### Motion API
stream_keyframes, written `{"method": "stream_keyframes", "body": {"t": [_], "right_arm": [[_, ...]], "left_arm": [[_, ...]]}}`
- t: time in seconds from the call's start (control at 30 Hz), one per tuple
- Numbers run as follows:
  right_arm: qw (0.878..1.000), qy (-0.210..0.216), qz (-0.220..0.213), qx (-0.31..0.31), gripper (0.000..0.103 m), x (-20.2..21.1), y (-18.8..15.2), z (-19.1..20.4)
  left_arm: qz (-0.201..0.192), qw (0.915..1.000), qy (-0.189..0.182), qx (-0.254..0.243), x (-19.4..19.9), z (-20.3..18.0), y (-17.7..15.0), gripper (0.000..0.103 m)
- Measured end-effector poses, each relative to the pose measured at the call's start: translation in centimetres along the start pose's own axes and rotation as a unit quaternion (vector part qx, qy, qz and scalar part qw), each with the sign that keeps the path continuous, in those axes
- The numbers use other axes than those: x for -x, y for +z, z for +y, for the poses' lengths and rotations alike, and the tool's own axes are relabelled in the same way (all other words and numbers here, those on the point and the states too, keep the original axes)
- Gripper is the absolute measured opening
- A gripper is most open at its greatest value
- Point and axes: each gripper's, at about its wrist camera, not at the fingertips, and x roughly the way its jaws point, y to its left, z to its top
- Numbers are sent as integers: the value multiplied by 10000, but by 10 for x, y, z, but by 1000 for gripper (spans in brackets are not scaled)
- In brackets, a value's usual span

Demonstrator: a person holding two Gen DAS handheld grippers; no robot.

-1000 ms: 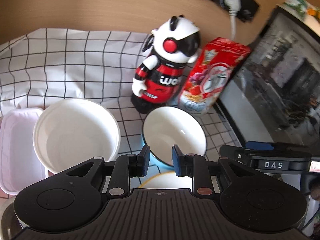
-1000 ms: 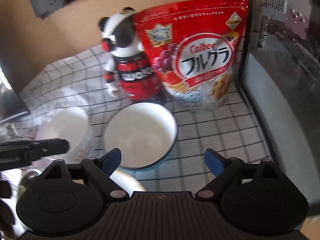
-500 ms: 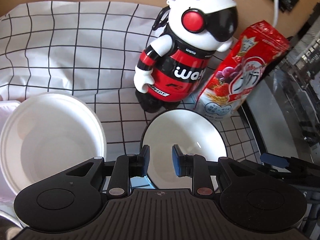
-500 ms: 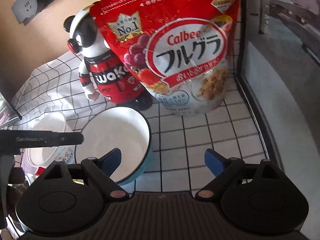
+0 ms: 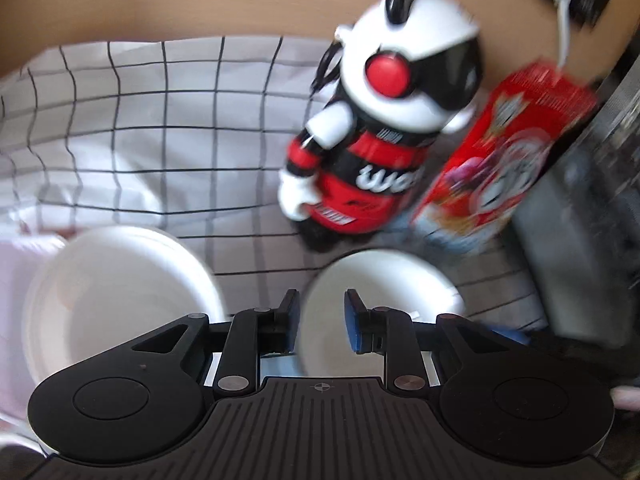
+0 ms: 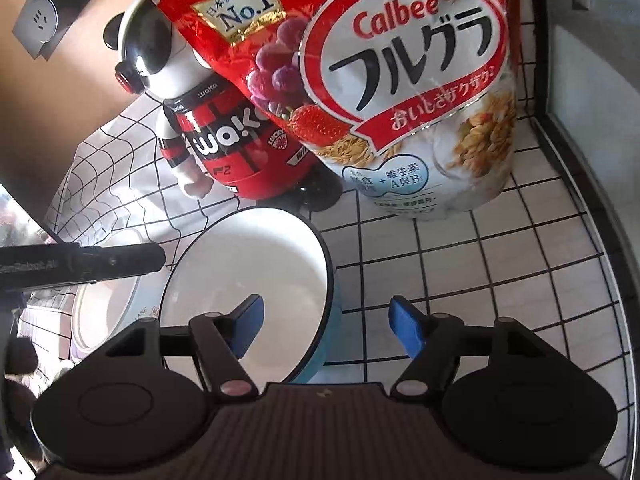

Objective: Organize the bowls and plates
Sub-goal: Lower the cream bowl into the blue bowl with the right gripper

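Observation:
A blue bowl (image 6: 248, 272) with a white inside and a dark rim sits on the checked cloth, in front of a toy figure. My right gripper (image 6: 326, 322) hangs low over the bowl's right rim. One blue pad is over the bowl's inside and the other is outside the wall. Its jaws are closing with the rim between them, and the pads do not touch it. In the blurred left wrist view, my left gripper (image 5: 322, 320) holds a narrow gap over the left rim of the same bowl (image 5: 384, 292), gripping nothing. A larger white bowl (image 5: 120, 292) stands just to its left.
A red, white and black toy figure (image 6: 224, 132) and a red cereal bag (image 6: 400, 80) stand close behind the bowls. A dark appliance (image 6: 592, 100) walls off the right side. A pale pink container (image 5: 16, 280) lies at the far left. The left tool's black casing (image 6: 80, 264) reaches in over the white bowl (image 6: 108, 304).
Both grippers moved forward and down toward the blue bowl. The right jaws narrowed and now straddle its right rim. The left jaws kept the same narrow gap.

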Motion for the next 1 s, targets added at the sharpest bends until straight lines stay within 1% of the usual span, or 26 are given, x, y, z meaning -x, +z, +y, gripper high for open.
{"method": "stream_keyframes", "body": {"t": [0.07,0.17,0.23,0.27,0.3,0.33,0.4,0.47,0.53,0.57,0.67,0.73,0.8,0.9,0.97,1.0], "right_arm": [[10000,27,47,17,65,-4,1,1],[9999,29,111,40,62,-12,1,2],[9997,91,224,-2,53,-17,-1,1],[9993,179,308,-54,52,-20,-2,-1],[9987,285,394,-132,48,-24,-3,-3],[9980,377,473,-211,44,-28,-4,-4],[9969,435,593,-290,39,-34,-7,-4],[9971,372,606,-257,38,-34,-7,-2],[9973,297,619,-252,38,-31,-7,-2],[9977,253,584,-251,38,-28,-6,-3],[9992,42,349,-198,38,-13,-5,-9],[9996,-157,212,-122,38,-5,-5,-12],[9993,-263,207,-135,38,-2,-7,-17],[9986,-222,317,-359,39,-3,-11,-29],[9980,-194,348,-482,39,-2,-16,-39],[9982,-167,315,-487,39,-1,-17,-40]], "left_arm": [[202,9997,99,-95,-15,0,1,27],[270,9992,177,-235,-33,-2,2,27],[347,9988,168,-301,-43,-2,2,27],[423,9984,166,-334,-47,-3,1,27],[495,9980,137,-368,-51,-4,0,27],[562,9975,72,-416,-55,-4,-1,29],[606,9967,52,-534,-59,-7,-2,32],[636,9968,-16,-480,-60,-6,-1,33],[753,9965,-201,-305,-61,-5,1,33],[805,9959,-265,-303,-63,-8,1,33],[927,9933,-394,-558,-70,-25,-2,33],[999,9915,-368,-753,-76,-39,-4,32],[993,9908,-290,-877,-79,-50,-2,31],[1041,9909,-303,-803,-79,-54,4,22],[1187,9896,-359,-729,-82,-54,7,22],[1247,9885,-369,-766,-83,-54,7,22]]}}
